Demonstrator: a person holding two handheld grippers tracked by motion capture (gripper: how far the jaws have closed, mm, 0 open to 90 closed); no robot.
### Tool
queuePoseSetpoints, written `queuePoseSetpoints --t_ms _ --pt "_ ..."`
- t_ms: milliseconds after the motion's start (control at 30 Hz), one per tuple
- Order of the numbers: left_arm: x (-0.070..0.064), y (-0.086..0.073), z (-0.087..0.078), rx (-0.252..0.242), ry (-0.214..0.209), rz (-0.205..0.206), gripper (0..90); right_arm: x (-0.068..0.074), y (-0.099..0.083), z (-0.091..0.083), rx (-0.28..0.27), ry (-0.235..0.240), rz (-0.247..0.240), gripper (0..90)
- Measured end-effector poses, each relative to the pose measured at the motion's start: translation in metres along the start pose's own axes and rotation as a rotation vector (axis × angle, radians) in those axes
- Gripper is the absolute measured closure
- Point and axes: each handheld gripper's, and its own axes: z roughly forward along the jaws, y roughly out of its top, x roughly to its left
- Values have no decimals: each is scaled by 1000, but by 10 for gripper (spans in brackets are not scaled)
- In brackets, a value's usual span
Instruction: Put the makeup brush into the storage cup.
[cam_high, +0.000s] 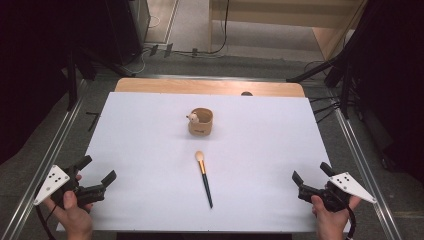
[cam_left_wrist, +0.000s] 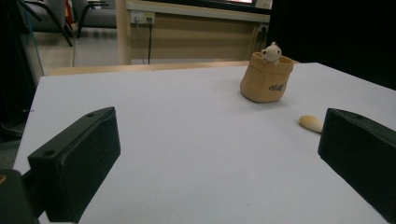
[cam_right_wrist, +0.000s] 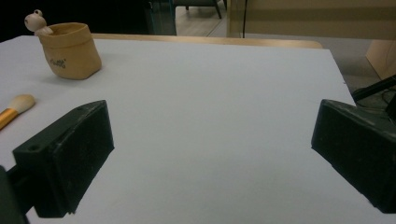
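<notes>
Black-handled makeup brush (cam_high: 203, 176) with pale bristles lies mid-worktop (cam_high: 150, 130), tan fabric pouch (cam_high: 201, 121) at its twelve o'clock; left claw (cam_high: 98, 173) and right claw (cam_high: 311, 174) both released, gripping nothing.

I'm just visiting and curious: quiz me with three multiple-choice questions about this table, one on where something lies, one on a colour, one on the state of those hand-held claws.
1. Where does the makeup brush with the black handle and pale bristles lie?
A. inside the pouch
B. flat on the white table sheet, nearer the person than the pouch
C. on the floor

2. What colour is the small soft fabric pouch with a little figure on its rim?
A. tan
B. blue
C. red

3. How do the left gripper and right gripper stand?
A. both shut on the brush
B. one holds the pouch
C. both open, holding nothing

Answers: B, the brush rests apart from the pouch; A, its cloth is tan; C, jaws spread over bare sheet.
</notes>
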Motion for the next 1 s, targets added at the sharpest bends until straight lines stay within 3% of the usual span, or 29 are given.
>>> queuePoseSetpoints --t_ms 167,267,367,533,733,1000 --pt "1 0 -2 0 3 -4 0 1 4 0 13 7 30 0" --pt "1 0 -2 -5 0 -10 0 4 8 0 27 11 22 0" --pt "1 1 -3 -7 2 -16 0 9 12 3 52 28 11 68" --pt "4 2 -6 -14 13 -19 0 22 18 13 81 52 -25 72" --pt "2 3 -6 -12 7 -11 0 37 28 26 81 88 -27 74" --pt "0 4 -5 -9 2 -5 0 68 48 47 112 146 -74 75"
